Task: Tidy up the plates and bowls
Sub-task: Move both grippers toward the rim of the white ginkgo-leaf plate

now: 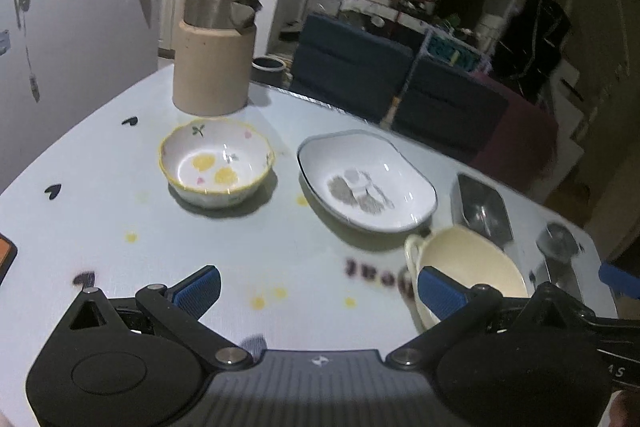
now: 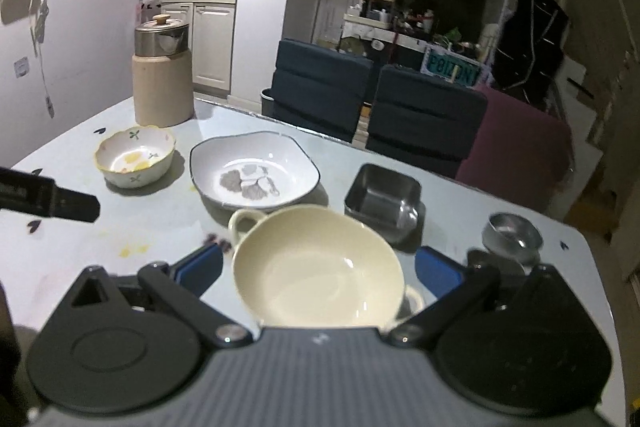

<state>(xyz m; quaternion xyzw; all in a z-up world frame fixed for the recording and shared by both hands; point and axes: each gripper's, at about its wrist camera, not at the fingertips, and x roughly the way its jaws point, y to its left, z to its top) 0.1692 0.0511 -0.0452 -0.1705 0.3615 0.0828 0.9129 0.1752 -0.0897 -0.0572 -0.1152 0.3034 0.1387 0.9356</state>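
The pale desk [image 2: 120,227] carried everything, and the tall beige canister [image 2: 162,83] with its steel lid stood at the far corner, the one fixed thing I could measure the rest against. Nearest the canister, just in front of it, sat the flowered bowl [image 2: 136,157] with the yellow scalloped rim; further along from it lay the shallow white plate [image 2: 254,169] with the dark rim and grey print. The cream handled bowl [image 2: 318,267] sat nearer than the plate, its far rim close to the plate's near edge, though I could not tell whether they touched. Beyond that bowl, well away from the canister, were a square steel dish [image 2: 382,201] and a small round steel cup [image 2: 512,231]. The right tongs [image 2: 318,273] were spread wide with the cream bowl sitting between the blue pads, neither pad appearing to press on it yet. The left tongs [image 1: 318,291] were likewise spread and empty, hovering over bare desk on the canister side of that bowl. To my eye the step in hand was taking up the cream bowl, and doing it well would mean pinching the wall at the rim rather than straddling the whole bowl, keeping clear of the loop handle, and lifting level so it cleared the plate beside it.
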